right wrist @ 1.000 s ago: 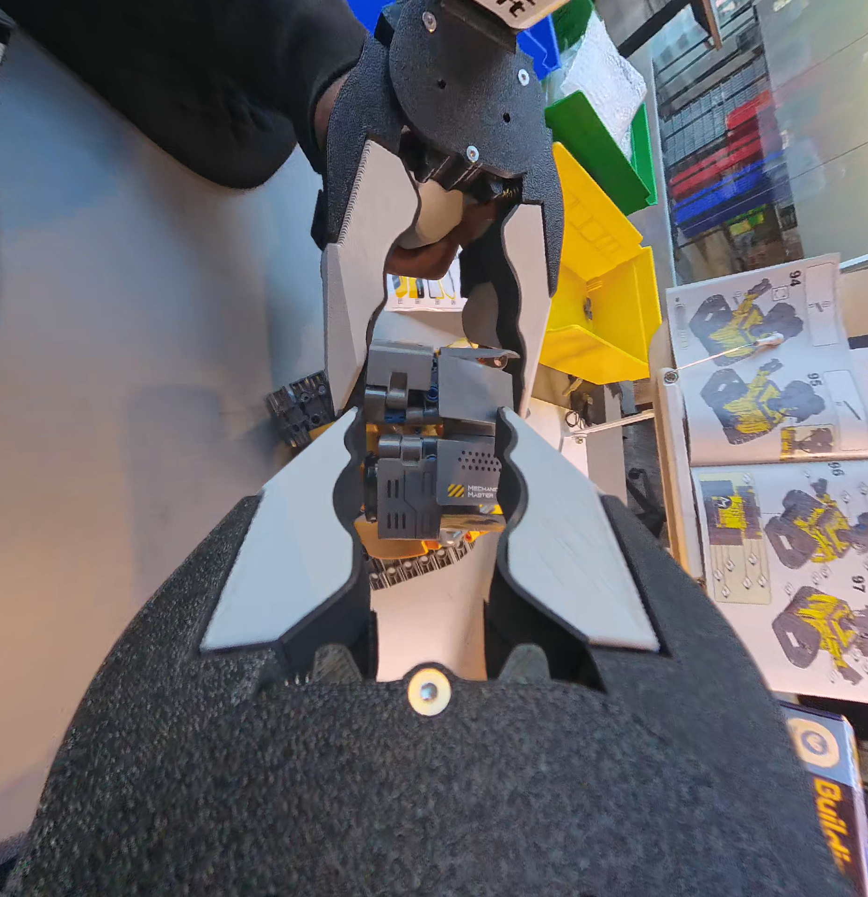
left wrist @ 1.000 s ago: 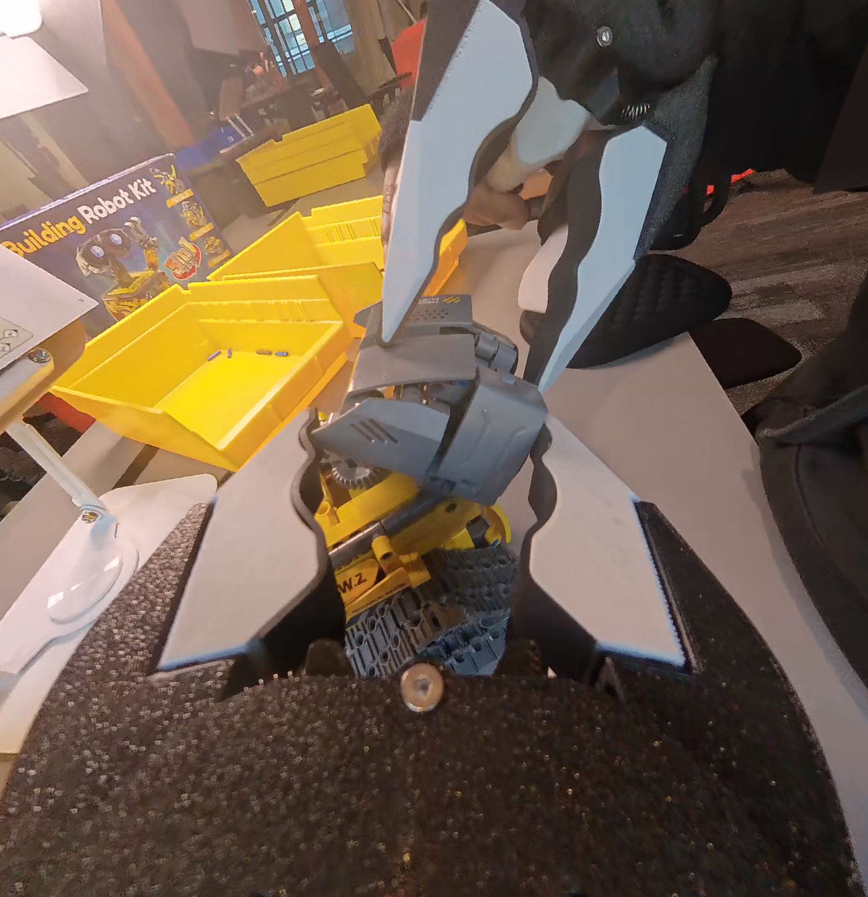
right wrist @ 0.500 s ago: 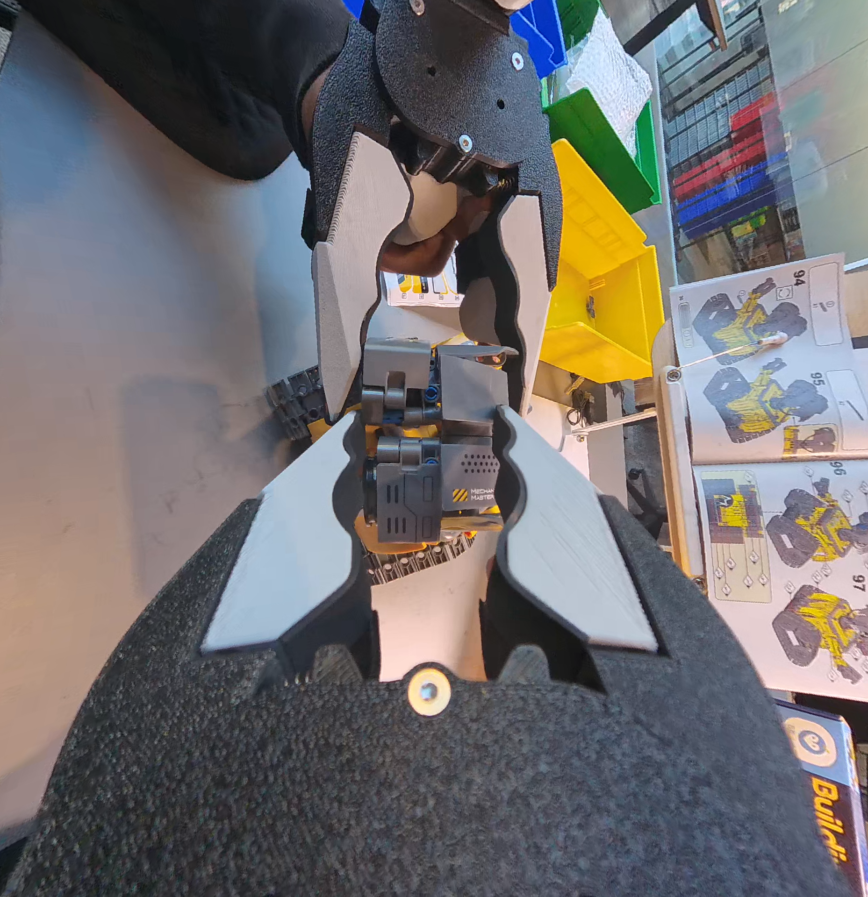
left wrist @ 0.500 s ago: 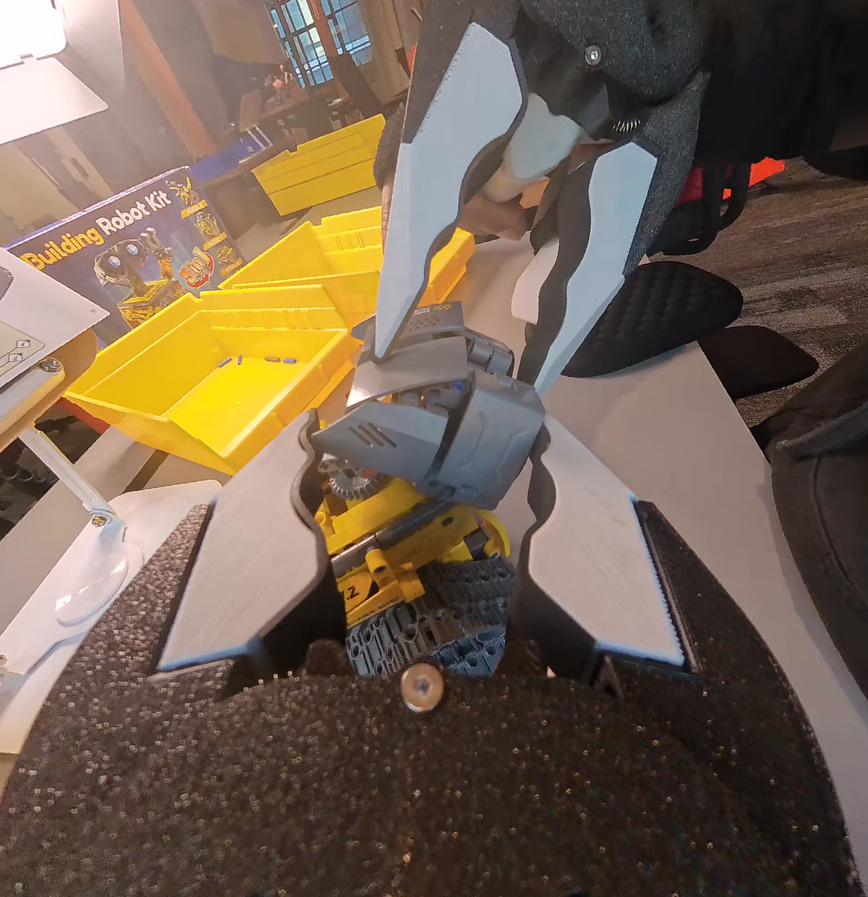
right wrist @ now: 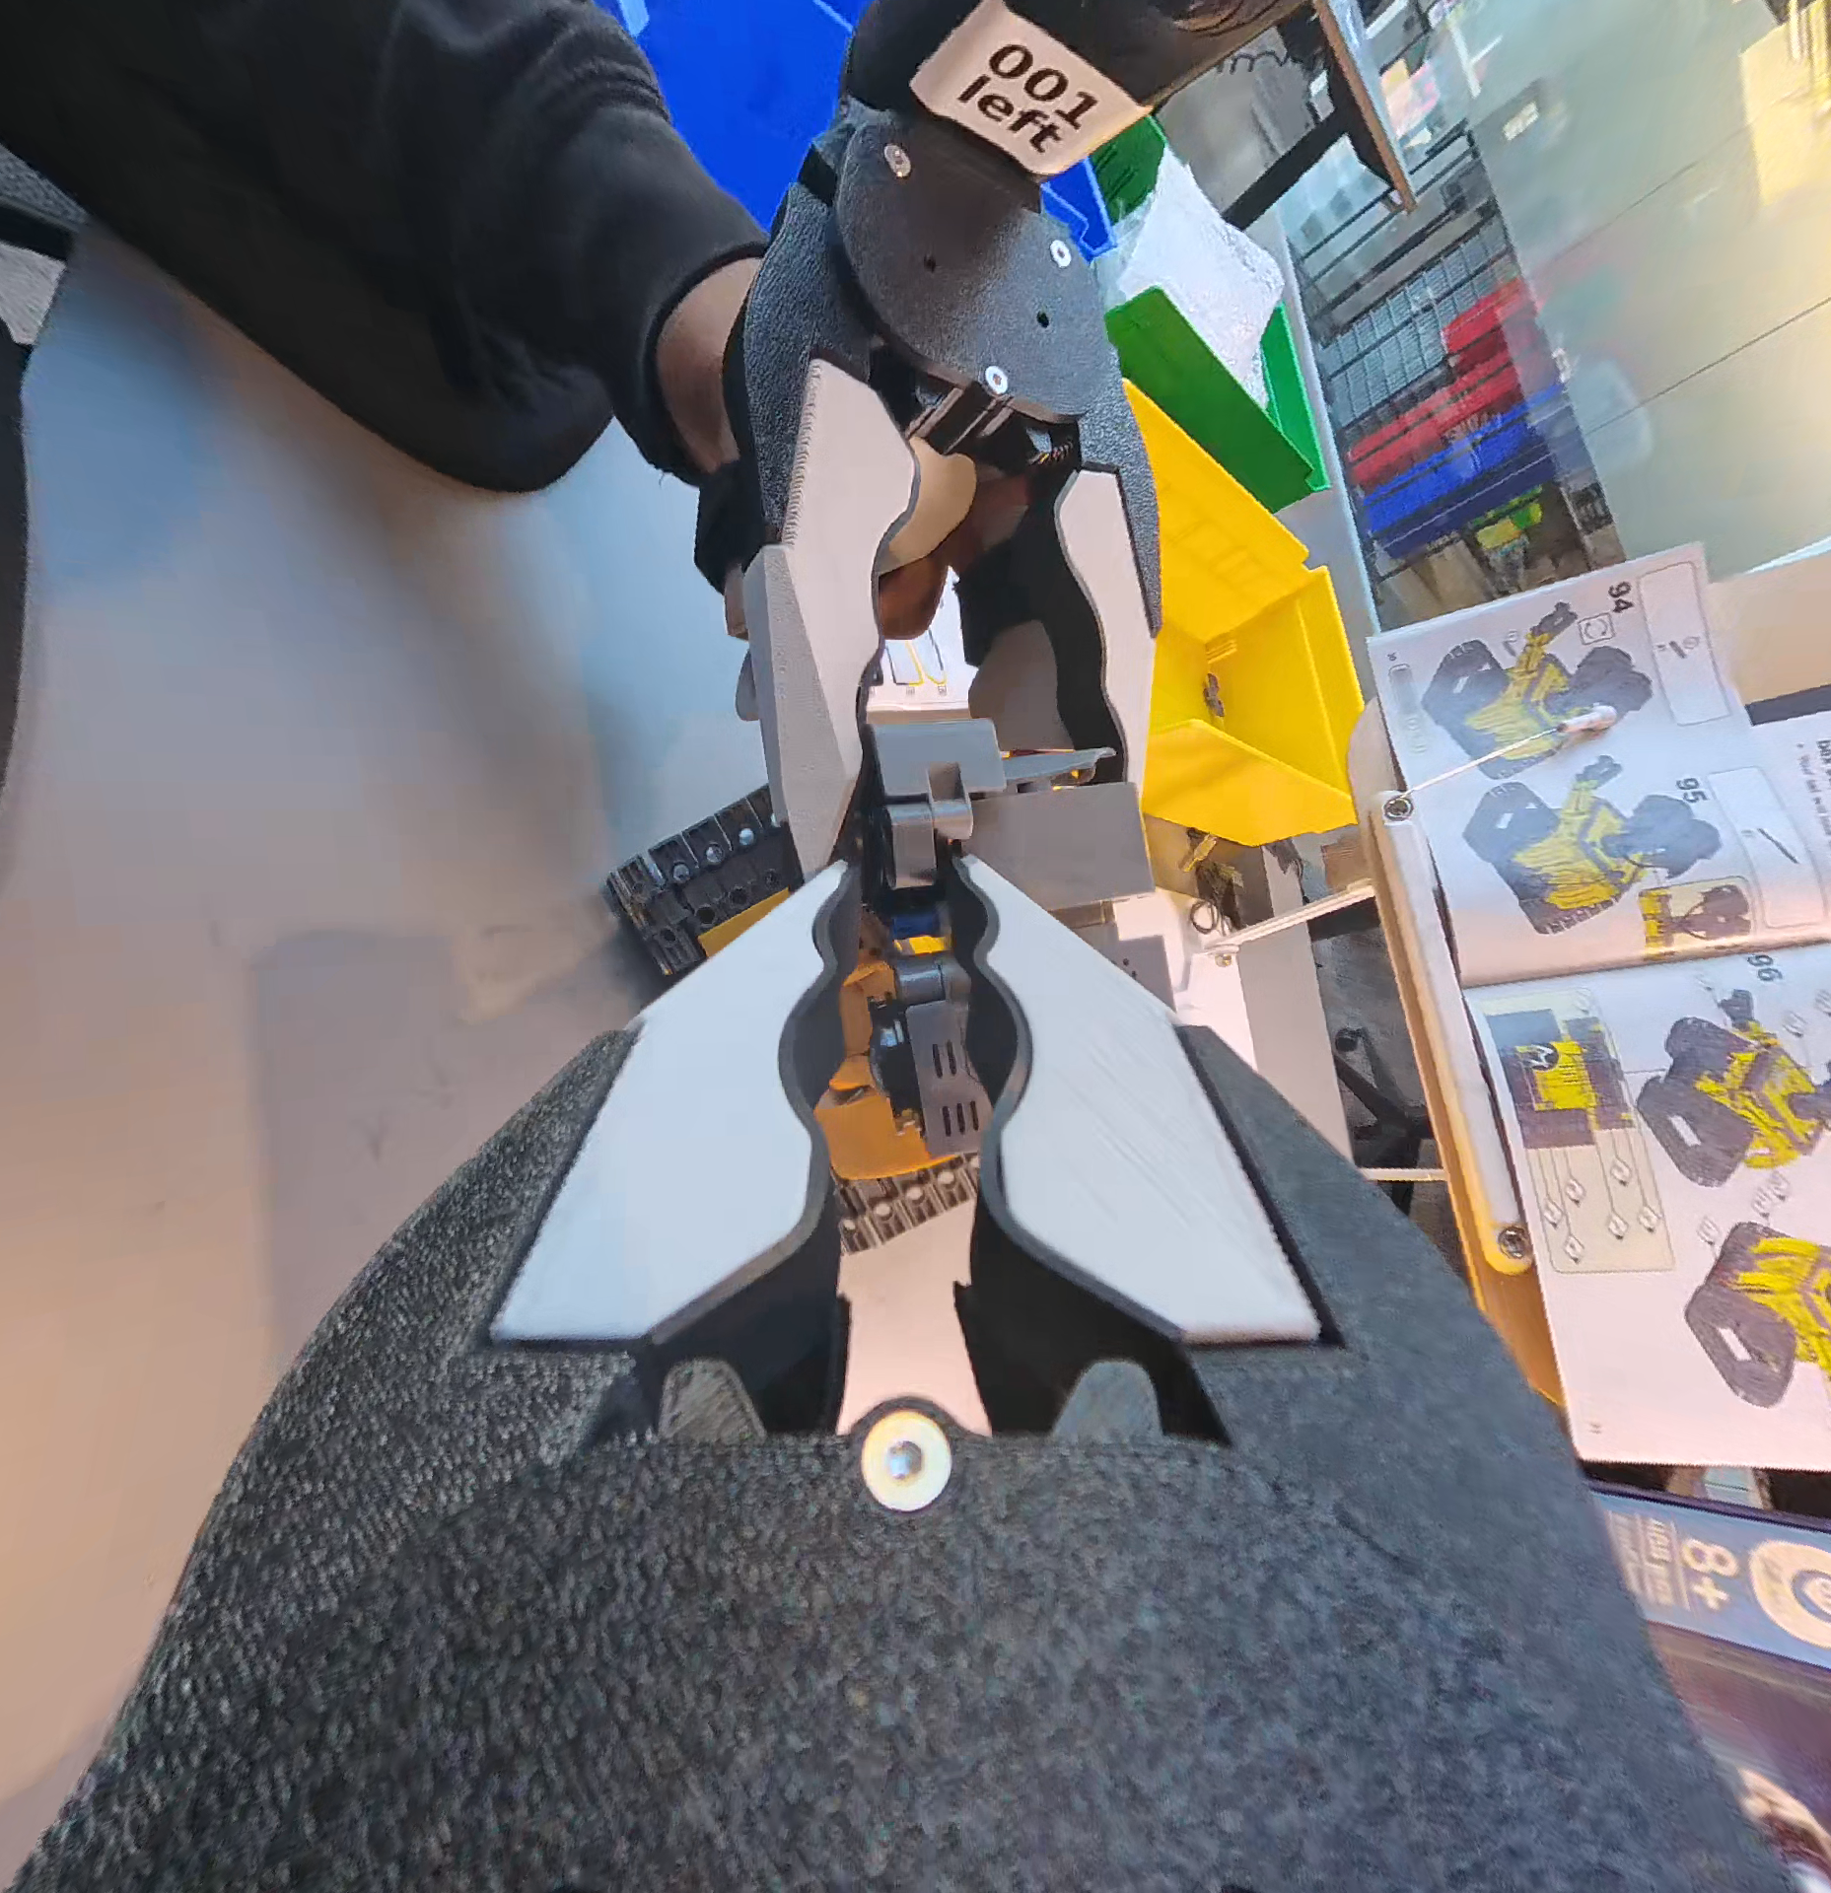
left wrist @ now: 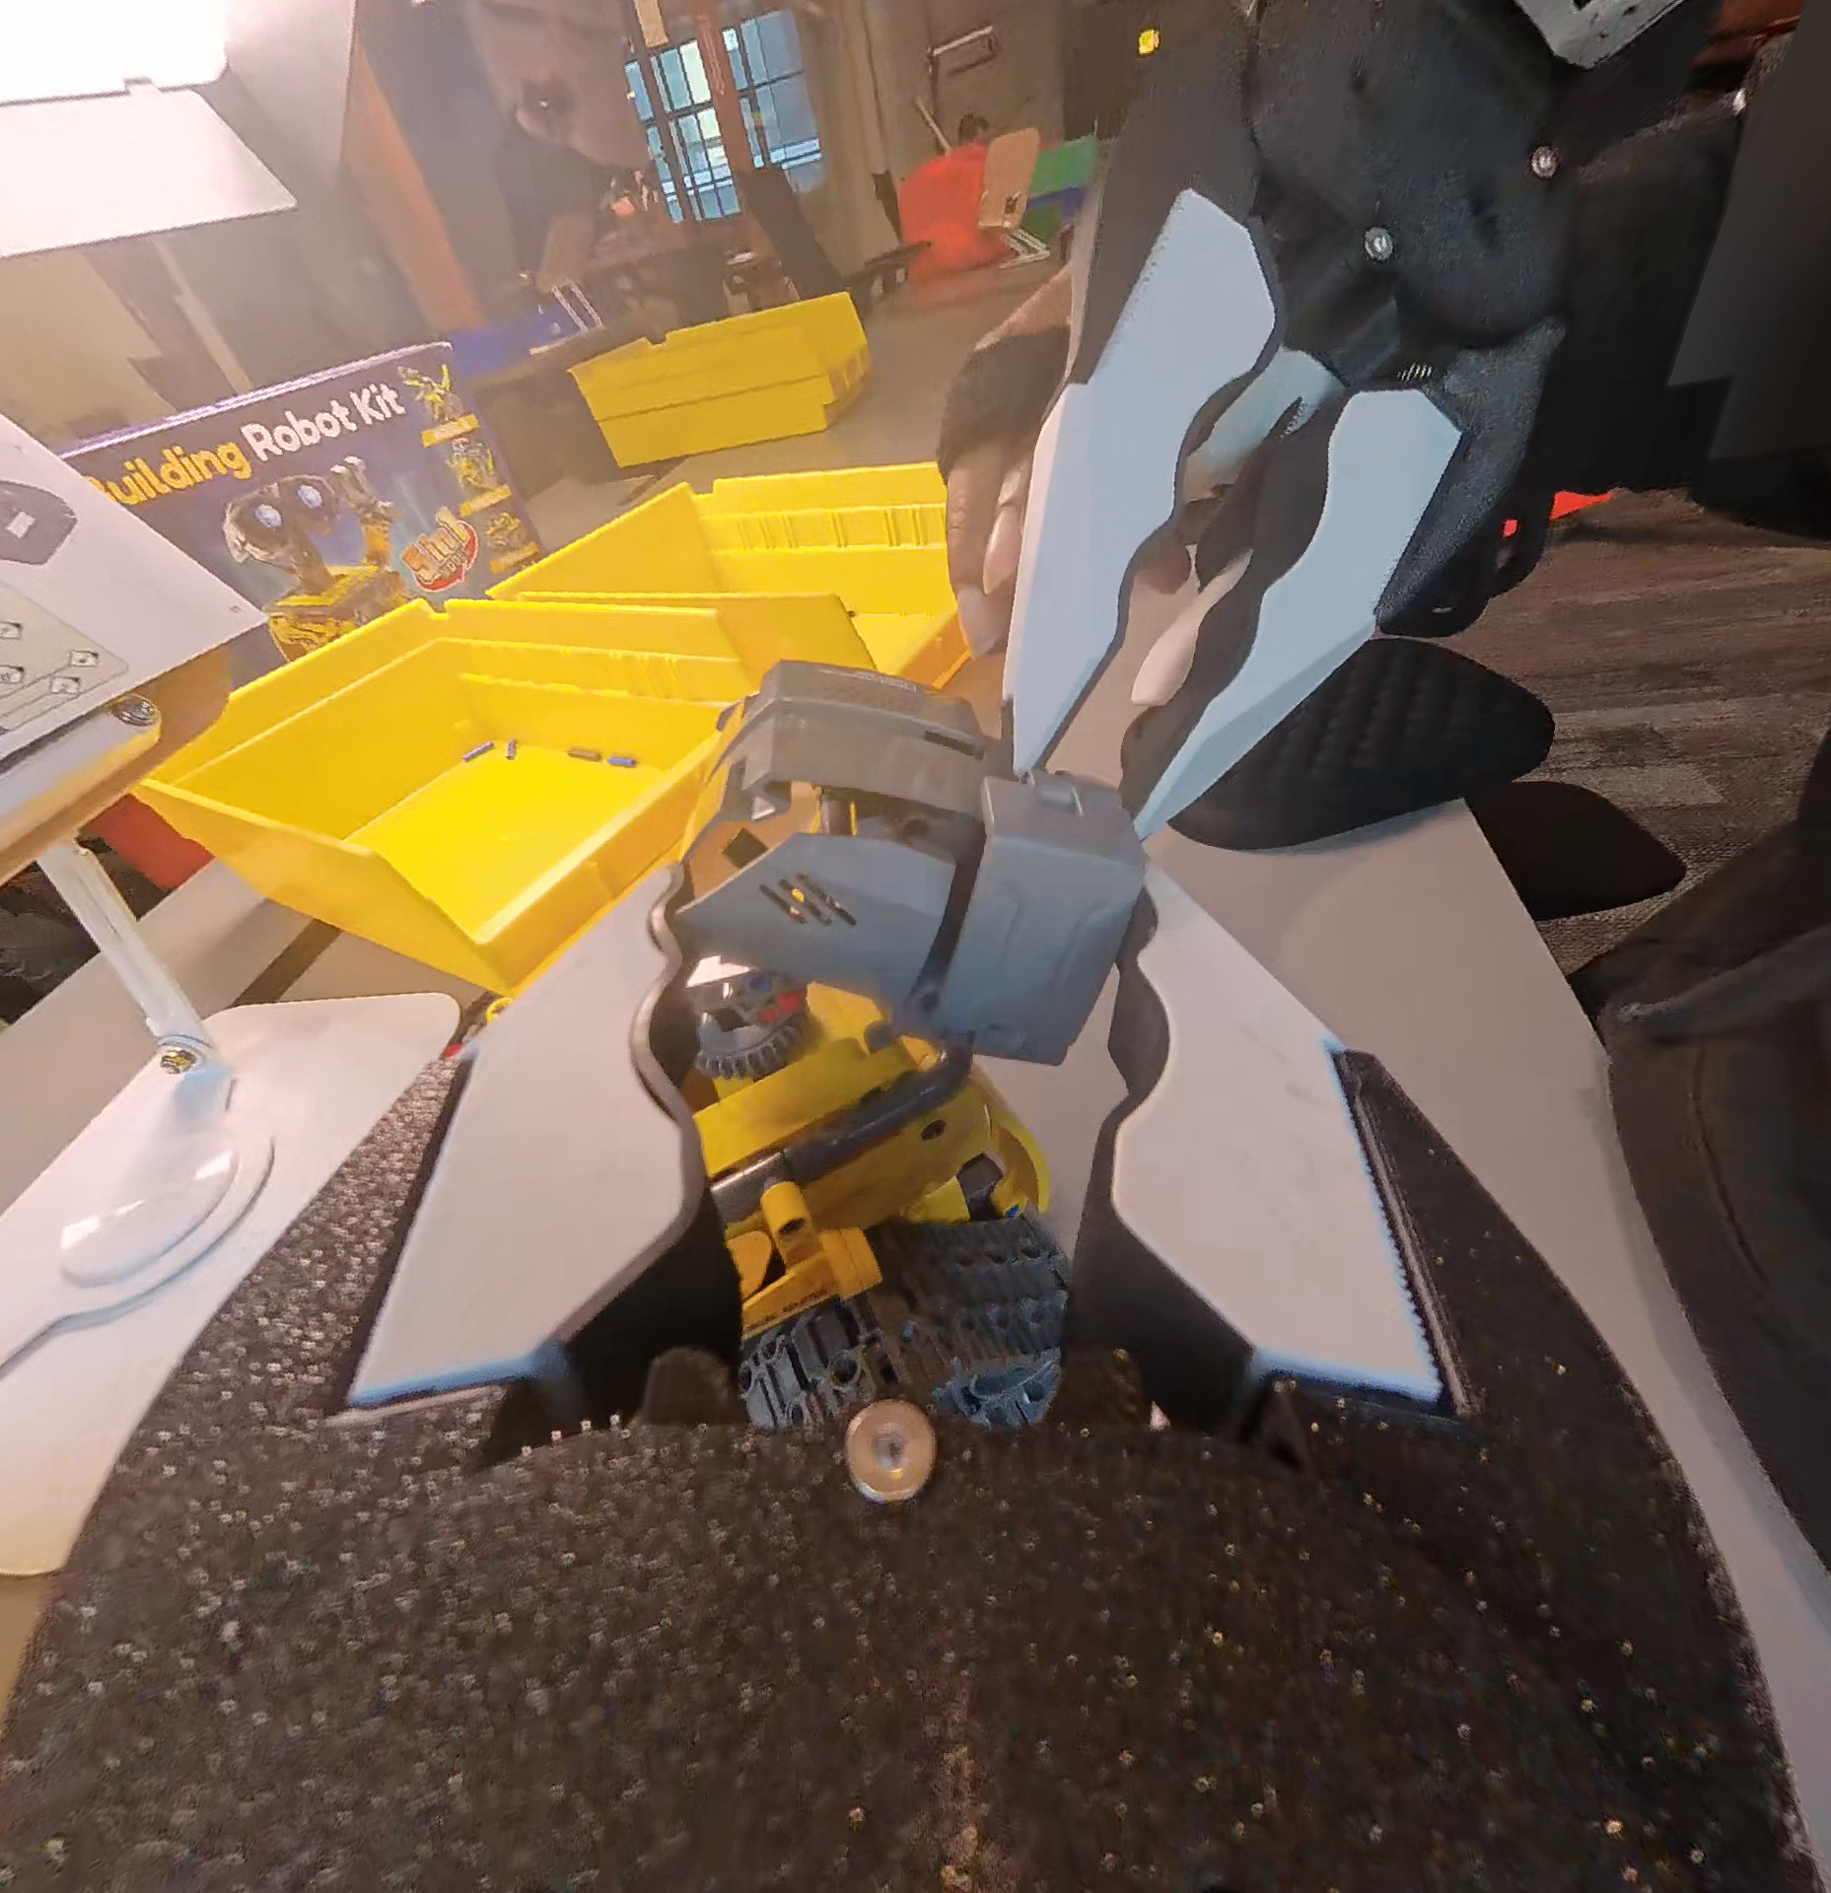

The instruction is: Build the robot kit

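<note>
The robot model (left wrist: 870, 1024) stands on the table (left wrist: 1403, 983), mostly assembled: grey head, yellow body, tracks. The left gripper (left wrist: 906, 927) pinches the head's sides, while the right gripper (right wrist: 896, 881) nips a small grey piece (right wrist: 926, 809) atop it. Yellow bins (left wrist: 460, 819) and a manual (right wrist: 1648, 922) lie near.

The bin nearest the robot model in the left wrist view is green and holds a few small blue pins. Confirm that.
Not quite: the bin beside the yellow and grey robot model is yellow, not green, as the left wrist view shows. It does hold a few small blue pins on its floor.
</note>
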